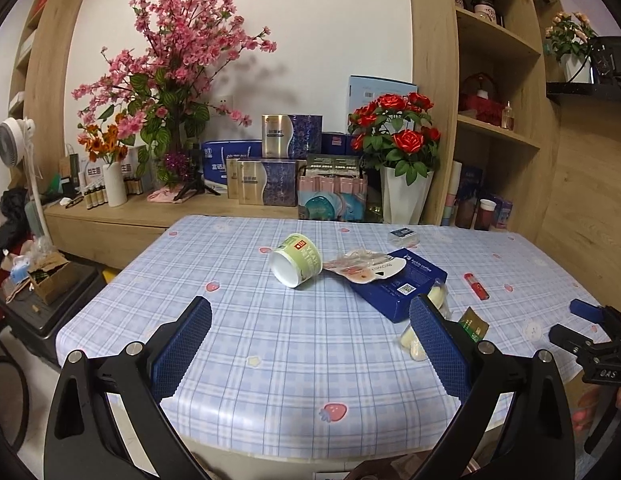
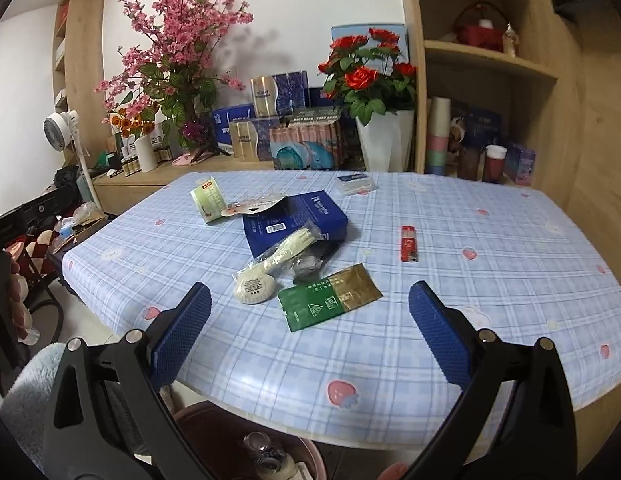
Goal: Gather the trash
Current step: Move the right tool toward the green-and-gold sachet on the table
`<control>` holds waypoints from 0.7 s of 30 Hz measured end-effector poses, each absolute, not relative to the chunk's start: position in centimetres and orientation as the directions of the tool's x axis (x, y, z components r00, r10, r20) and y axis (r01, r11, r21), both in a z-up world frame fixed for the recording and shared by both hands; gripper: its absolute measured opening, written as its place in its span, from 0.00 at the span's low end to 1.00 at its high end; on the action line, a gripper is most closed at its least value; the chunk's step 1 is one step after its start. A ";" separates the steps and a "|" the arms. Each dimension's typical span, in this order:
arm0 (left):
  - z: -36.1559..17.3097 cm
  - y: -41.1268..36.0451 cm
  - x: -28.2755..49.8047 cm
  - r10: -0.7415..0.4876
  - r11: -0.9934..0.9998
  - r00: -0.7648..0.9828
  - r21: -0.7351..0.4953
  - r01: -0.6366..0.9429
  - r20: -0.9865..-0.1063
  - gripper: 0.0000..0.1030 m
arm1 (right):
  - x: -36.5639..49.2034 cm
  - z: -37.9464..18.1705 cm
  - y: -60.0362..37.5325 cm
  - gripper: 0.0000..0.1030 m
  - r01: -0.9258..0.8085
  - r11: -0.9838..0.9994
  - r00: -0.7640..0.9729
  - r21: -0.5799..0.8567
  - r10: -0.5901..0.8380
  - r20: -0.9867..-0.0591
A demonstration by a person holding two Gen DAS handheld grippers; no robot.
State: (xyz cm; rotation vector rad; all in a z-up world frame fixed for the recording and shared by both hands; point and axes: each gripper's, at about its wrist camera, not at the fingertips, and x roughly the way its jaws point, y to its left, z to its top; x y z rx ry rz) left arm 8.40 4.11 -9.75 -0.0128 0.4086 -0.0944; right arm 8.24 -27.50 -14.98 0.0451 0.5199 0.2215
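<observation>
Two claws, left claw [image 1: 310,332] and right claw [image 2: 309,318], gape wide, empty; bin [image 2: 314,454] holds discarded bottles [image 2: 266,454].

Two hand-held grippers, both spread wide, neither holding anything.

Left gripper [image 1: 310,320]: blue ridged pads far apart, black linkage arms angled outward, pointing forward and slightly down. Right gripper [image 2: 309,306]: same pose, pads equally far apart; also seen at the right edge of the left wrist view [image 1: 578,322], level with the left one.
</observation>
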 end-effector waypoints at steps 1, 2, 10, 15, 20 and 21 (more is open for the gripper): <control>-9.9 4.1 8.6 -0.097 0.995 0.912 -0.032 0.092 -0.398 0.94 | 8.9 -15.1 -27.5 0.95 -0.190 0.977 0.841 0.098 0.213 -0.498; -10.1 4.1 8.8 -0.097 0.995 0.911 -0.031 0.092 -0.402 0.94 | 9.4 -15.2 -27.4 0.95 -0.179 0.979 0.837 0.094 0.202 -0.509; -12.7 4.6 10.6 -0.106 0.994 0.886 -0.056 0.091 -0.451 0.94 | 13.7 -18.8 -26.6 0.94 -0.107 0.985 0.737 0.134 0.169 -0.654; -14.0 4.8 12.0 -0.111 0.994 0.875 -0.070 0.088 -0.472 0.94 | 16.5 -20.9 -26.1 0.94 -0.032 0.987 0.697 0.155 0.133 -0.705; -14.6 4.6 13.3 -0.121 0.992 0.867 -0.081 0.093 -0.483 0.94 | 20.2 -22.1 -25.6 0.94 0.057 0.988 0.655 0.141 0.070 -0.753; -14.8 4.5 13.6 -0.123 0.992 0.865 -0.082 0.095 -0.486 0.94 | 21.0 -22.3 -25.5 0.94 0.072 0.988 0.642 0.135 0.058 -0.764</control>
